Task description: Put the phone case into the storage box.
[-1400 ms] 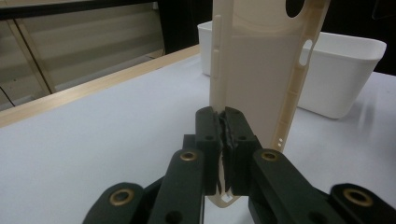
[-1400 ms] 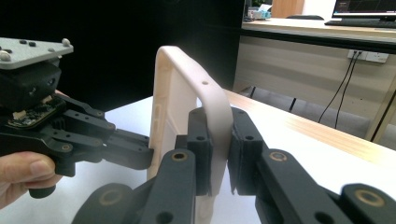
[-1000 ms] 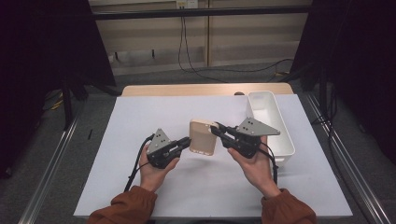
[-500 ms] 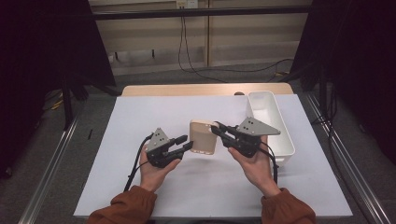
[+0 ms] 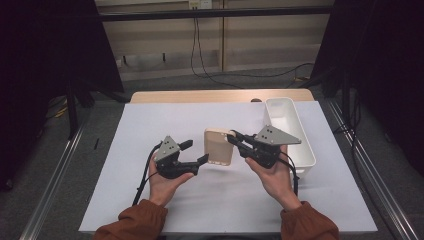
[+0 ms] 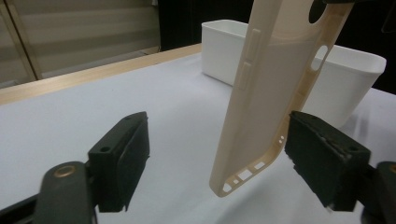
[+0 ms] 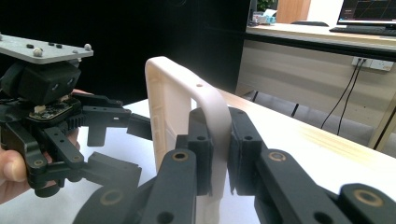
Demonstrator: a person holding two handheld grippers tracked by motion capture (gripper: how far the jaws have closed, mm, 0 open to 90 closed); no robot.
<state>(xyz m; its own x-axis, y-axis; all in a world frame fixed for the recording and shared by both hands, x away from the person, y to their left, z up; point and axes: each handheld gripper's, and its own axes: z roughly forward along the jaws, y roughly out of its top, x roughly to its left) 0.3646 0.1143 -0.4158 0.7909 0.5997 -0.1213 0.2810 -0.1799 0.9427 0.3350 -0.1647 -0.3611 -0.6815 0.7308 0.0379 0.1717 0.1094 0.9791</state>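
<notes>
A: Status: right hand-held gripper (image 5: 235, 137) is clamped on one edge of the phone case (image 5: 218, 146), holding it upright off the surface. In the right gripper view the pads pinch the rim of the case (image 7: 212, 112).

B: And the left?

A: Left hand-held gripper (image 5: 194, 151) has its jaws spread; they've just been opening. In the left gripper view the case (image 6: 266, 93) hangs between the pads, touching neither.

B: So it's a one-sided hold. Risks?

A: My read: the case is soft and thin, gripped on a narrow rim only. It could pivot or slide out of the pinch and drop flat on the paper. Second, if the left jaws close again off-centre, they'd push the lower end sideways and twist it out of the right grip.

B: Bin in the way?

A: White bin (image 5: 289, 125) sits at about 3 o'clock from the case, just beside the right hand. A wide swing that way could clip its wall.

B: Surface?

A: White paper sheet (image 5: 150, 120) over a wooden surface (image 5: 200, 96); wood shows as a strip at 12 o'clock.

B: Room?

A: Dark curtains either side, pale wall panels behind with a cable (image 5: 200, 55) hanging down, grey floor. The right gripper view shows a desk with a monitor (image 7: 369, 11) at the back.
</notes>
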